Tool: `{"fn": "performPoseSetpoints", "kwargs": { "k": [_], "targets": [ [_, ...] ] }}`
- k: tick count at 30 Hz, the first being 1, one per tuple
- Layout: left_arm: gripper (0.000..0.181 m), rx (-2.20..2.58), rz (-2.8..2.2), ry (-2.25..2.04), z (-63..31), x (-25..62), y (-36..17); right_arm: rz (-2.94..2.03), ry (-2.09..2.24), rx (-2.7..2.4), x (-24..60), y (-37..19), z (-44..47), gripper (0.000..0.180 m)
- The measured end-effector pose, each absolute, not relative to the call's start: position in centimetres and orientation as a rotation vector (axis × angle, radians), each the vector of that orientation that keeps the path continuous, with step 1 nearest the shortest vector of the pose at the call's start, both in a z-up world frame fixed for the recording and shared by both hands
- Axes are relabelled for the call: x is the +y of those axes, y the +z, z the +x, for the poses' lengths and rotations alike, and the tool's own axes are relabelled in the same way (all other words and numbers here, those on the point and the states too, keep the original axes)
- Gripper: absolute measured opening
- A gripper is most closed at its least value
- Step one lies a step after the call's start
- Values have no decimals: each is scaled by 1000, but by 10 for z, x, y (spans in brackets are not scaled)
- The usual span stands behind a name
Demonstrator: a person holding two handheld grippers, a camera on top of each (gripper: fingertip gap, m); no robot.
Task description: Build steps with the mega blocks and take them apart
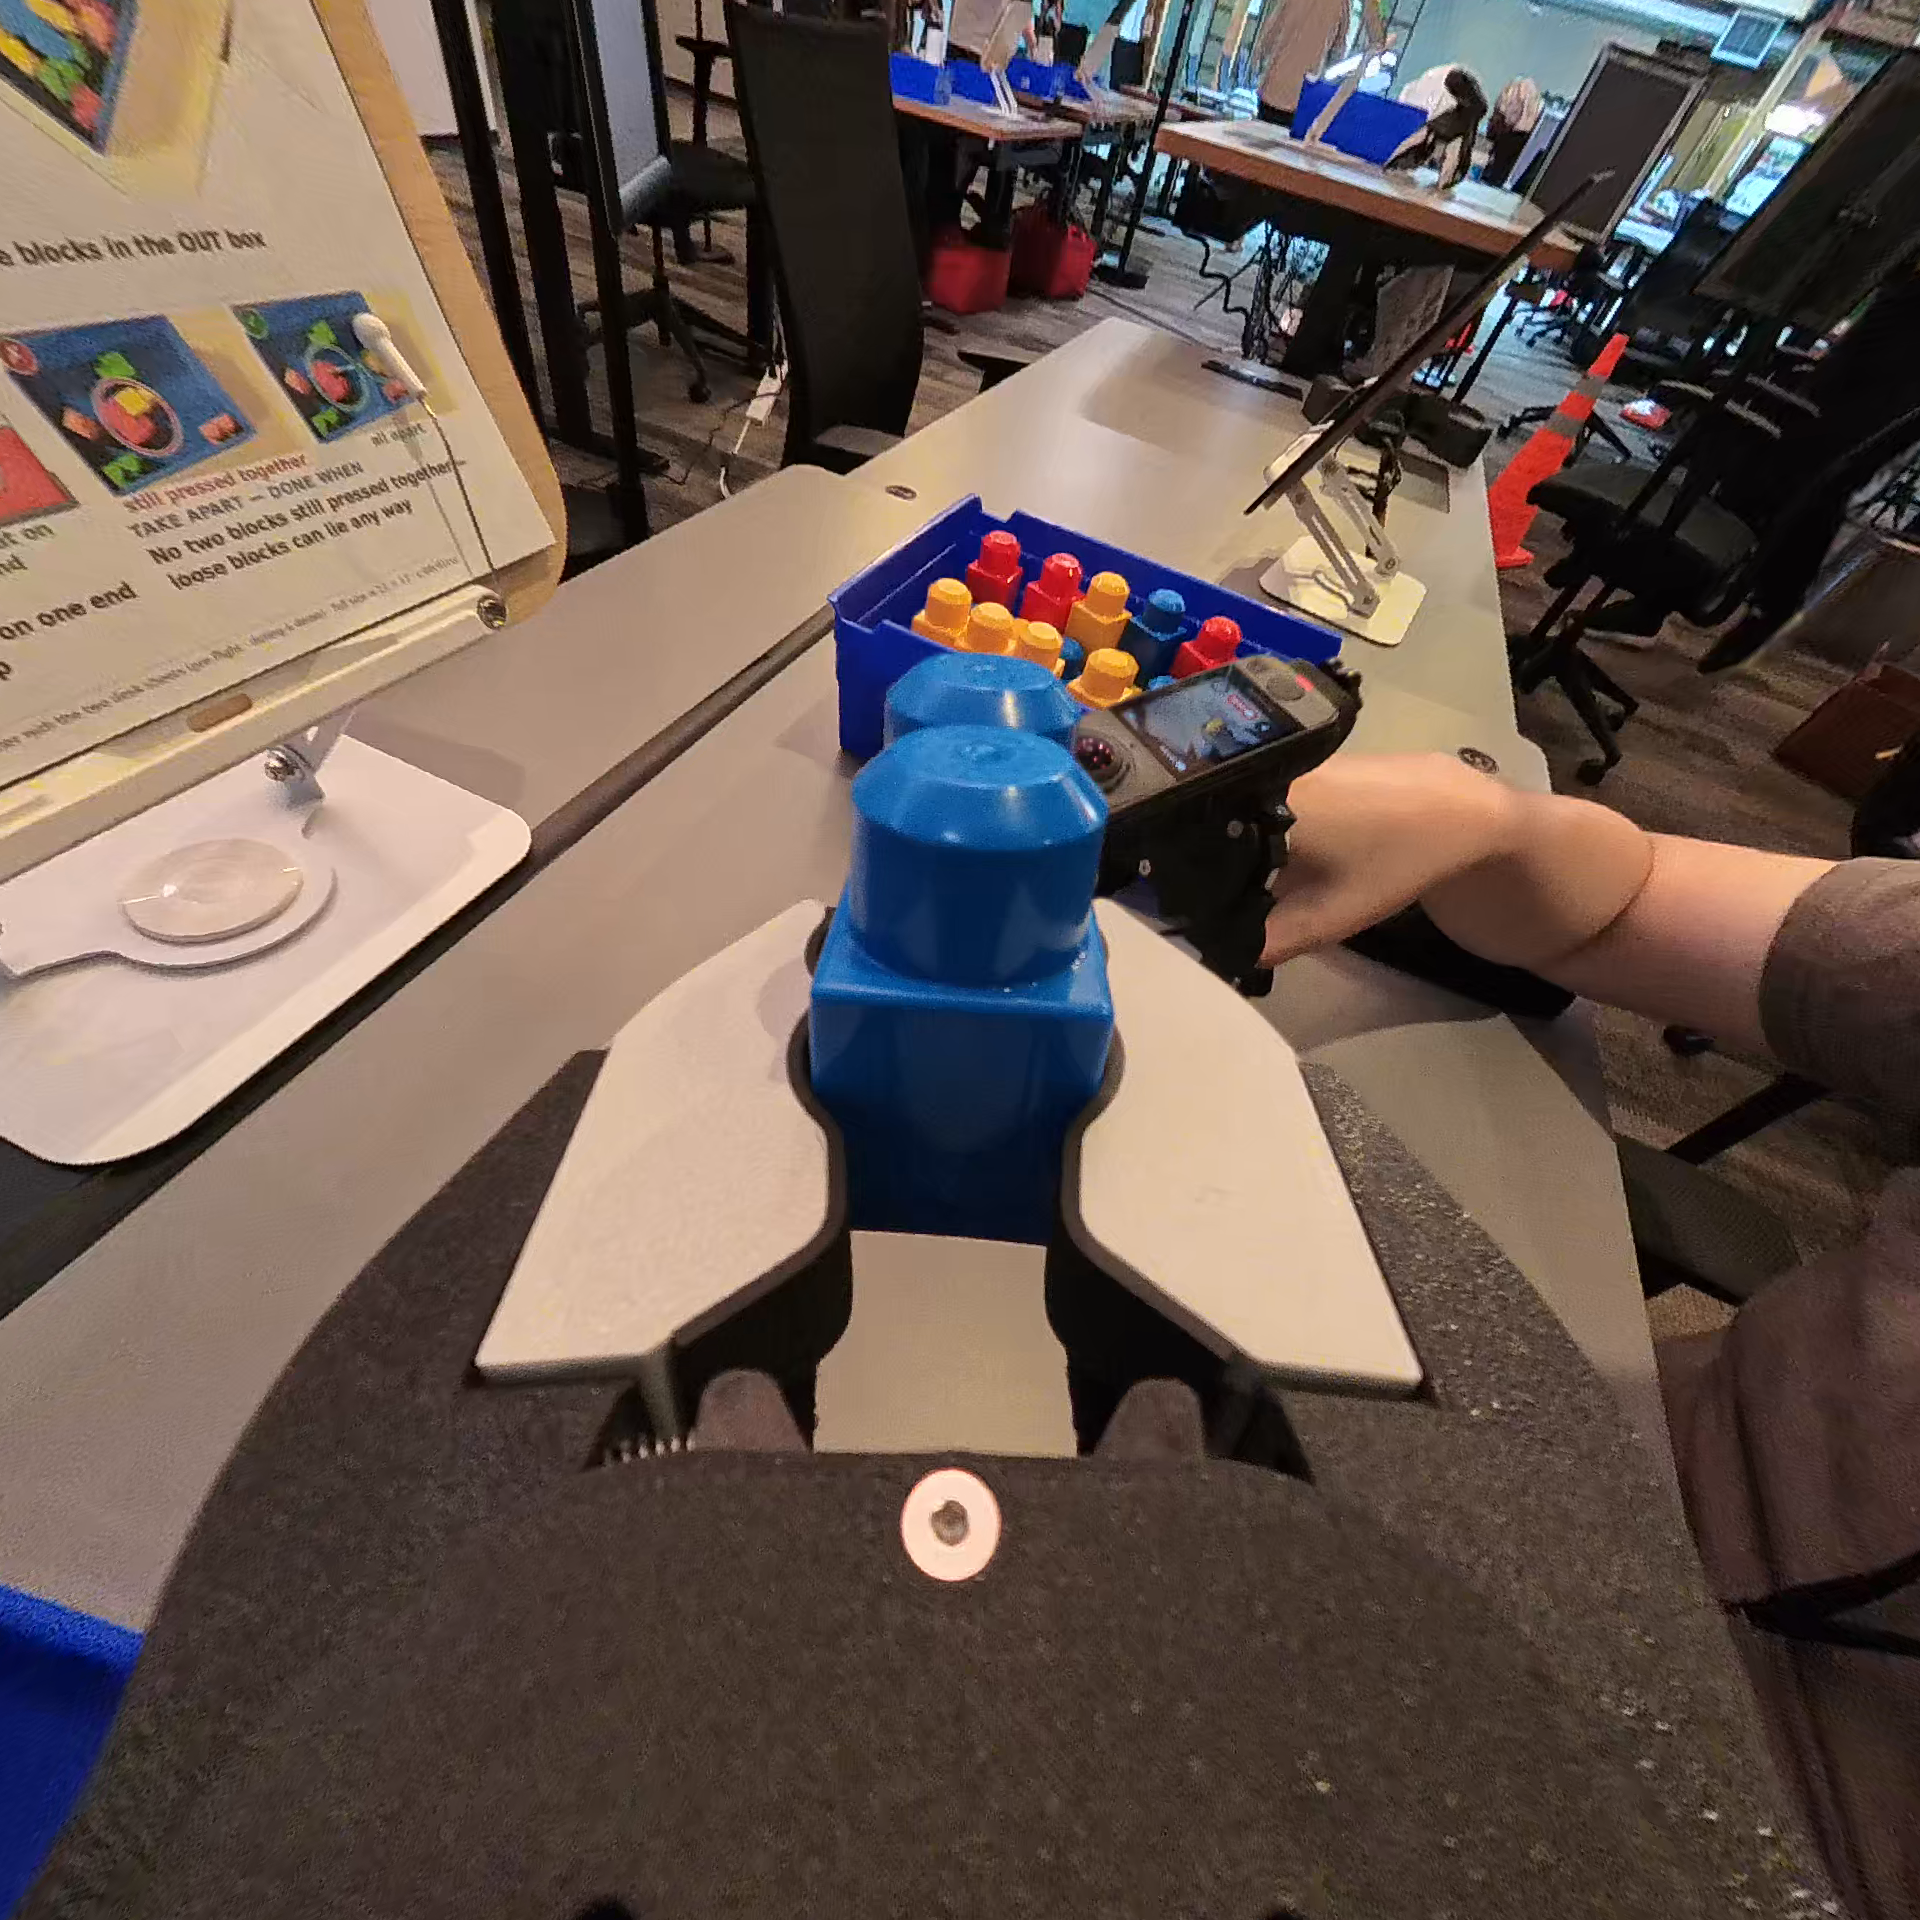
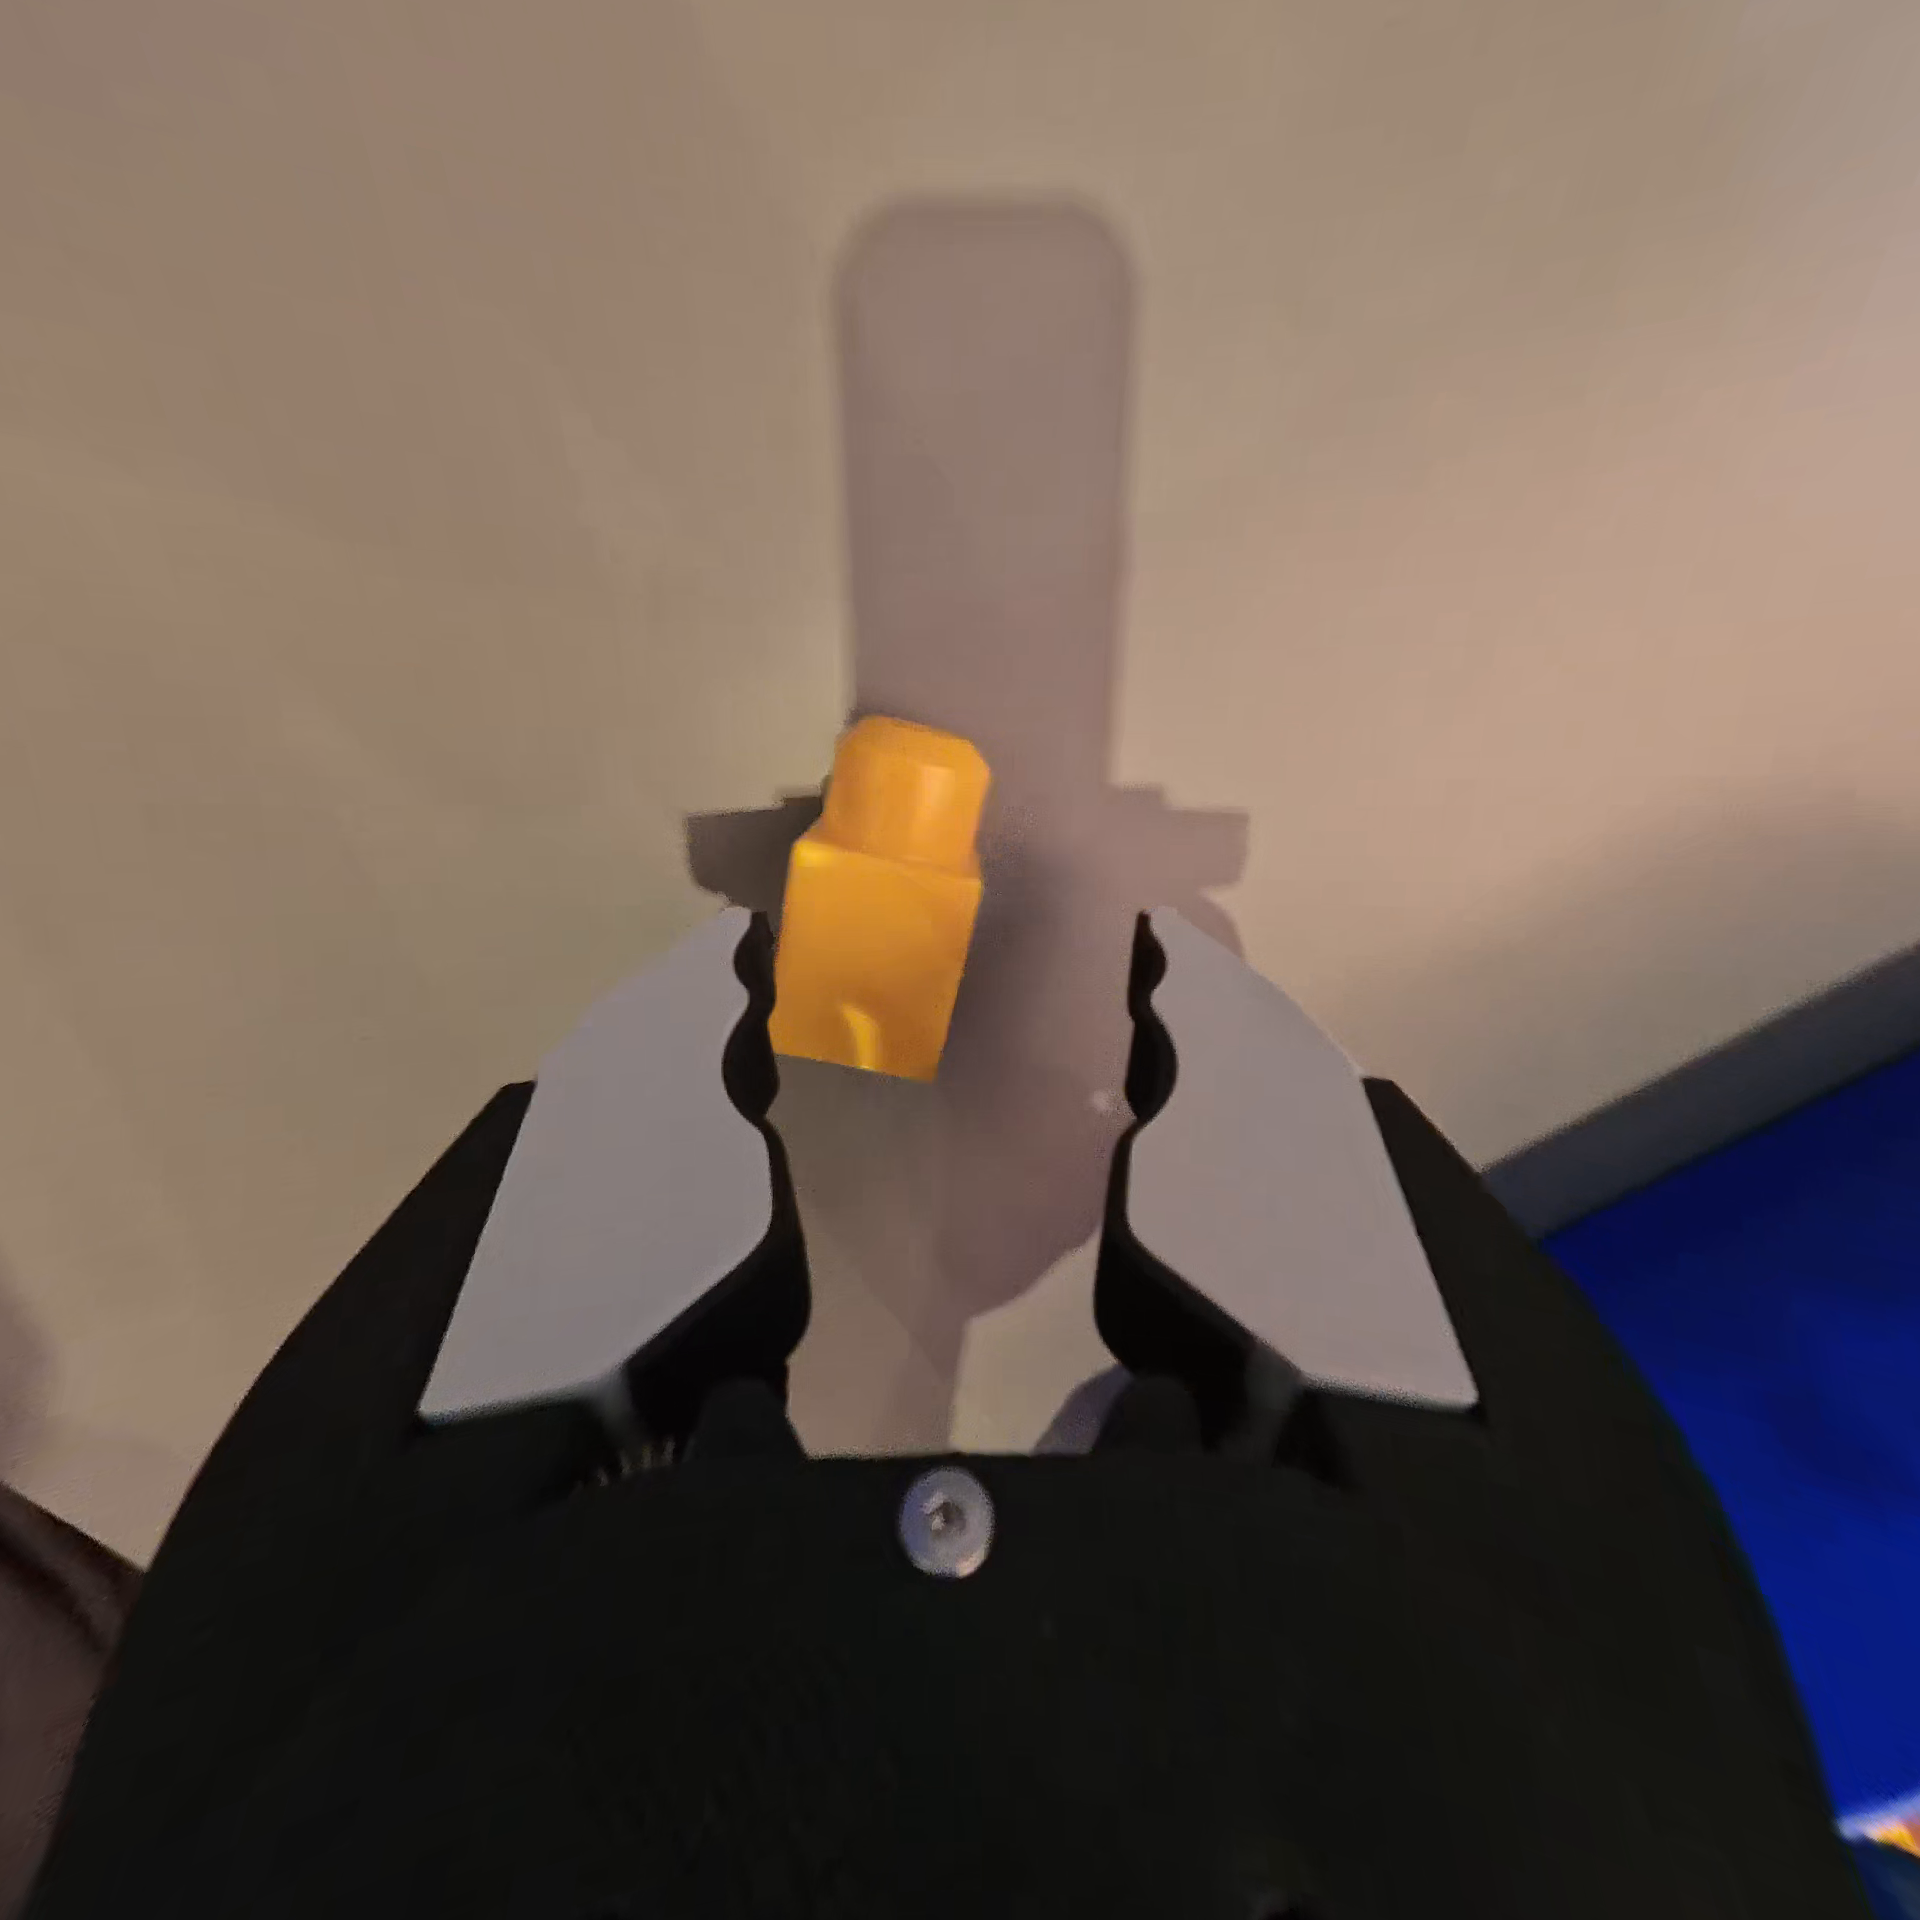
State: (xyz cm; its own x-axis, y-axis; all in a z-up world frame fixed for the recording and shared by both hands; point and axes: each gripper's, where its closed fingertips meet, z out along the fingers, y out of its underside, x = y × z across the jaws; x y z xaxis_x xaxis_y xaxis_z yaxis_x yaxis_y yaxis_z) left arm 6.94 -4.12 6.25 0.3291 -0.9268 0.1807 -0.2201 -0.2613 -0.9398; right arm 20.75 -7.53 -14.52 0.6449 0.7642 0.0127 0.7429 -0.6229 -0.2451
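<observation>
Your left gripper (image 1: pixel 956 1029) has its jaws squeezed tight on a blue block (image 1: pixel 961 997) with two round bumps on top, held up over the grey table (image 1: pixel 364 1195). Your right gripper (image 2: pixel 951 997) has its jaws wide apart, and a yellow block (image 2: pixel 883 935) sits between the tips, close to the left finger (image 2: pixel 644 1122); you cannot tell if they touch. Farther off, a blue bin (image 1: pixel 883 613) holds red, yellow and blue blocks. Your right hand (image 1: pixel 1382 852) is just to its right.
</observation>
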Motion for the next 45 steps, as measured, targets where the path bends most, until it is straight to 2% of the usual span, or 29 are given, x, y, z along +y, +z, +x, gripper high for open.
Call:
{"fn": "performPoseSetpoints", "kwargs": {
  "k": [5, 12, 13, 16, 21, 26, 29, 34, 37, 45],
  "targets": [
    [42, 1061, -1707, -996, 74, -43, 59, -2601, 107, -1302, -71, -146, 210, 66],
    [42, 1034, -1682, -972, 65, -42, 70, -2563, -7, -1461, -72, -159, 213, 50],
    [42, 1022, -1672, -968, 62, -41, 73, -2553, 18, -1474, -73, -158, 210, 40],
    [42, 965, -1637, -947, 49, -37, 86, -2508, 38, -1501, -70, -154, 207, 37],
    [42, 873, -1620, -919, 33, -25, 93, -2287, 227, -1207, -35, -93, 198, 37],
    [42, 906, -1698, -1027, 71, -22, 55, -2023, 415, -882, -4, -26, 213, 37],
    [41, 978, -1700, -1160, 114, -38, 28, -1838, 671, -845, -16, 10, 201, 37],
    [41, 1039, -1627, -1466, 165, -81, 15, -1342, 1247, -777, -63, 89, 184, 37],
    [41, 1061, -1622, -1518, 175, -93, 14, -1261, 1379, -745, -73, 99, 183, 37],
    [42, 1101, -1592, -1461, 183, -104, 16, -1309, 1393, -765, -74, 80, 162, 37]
  ]
}}
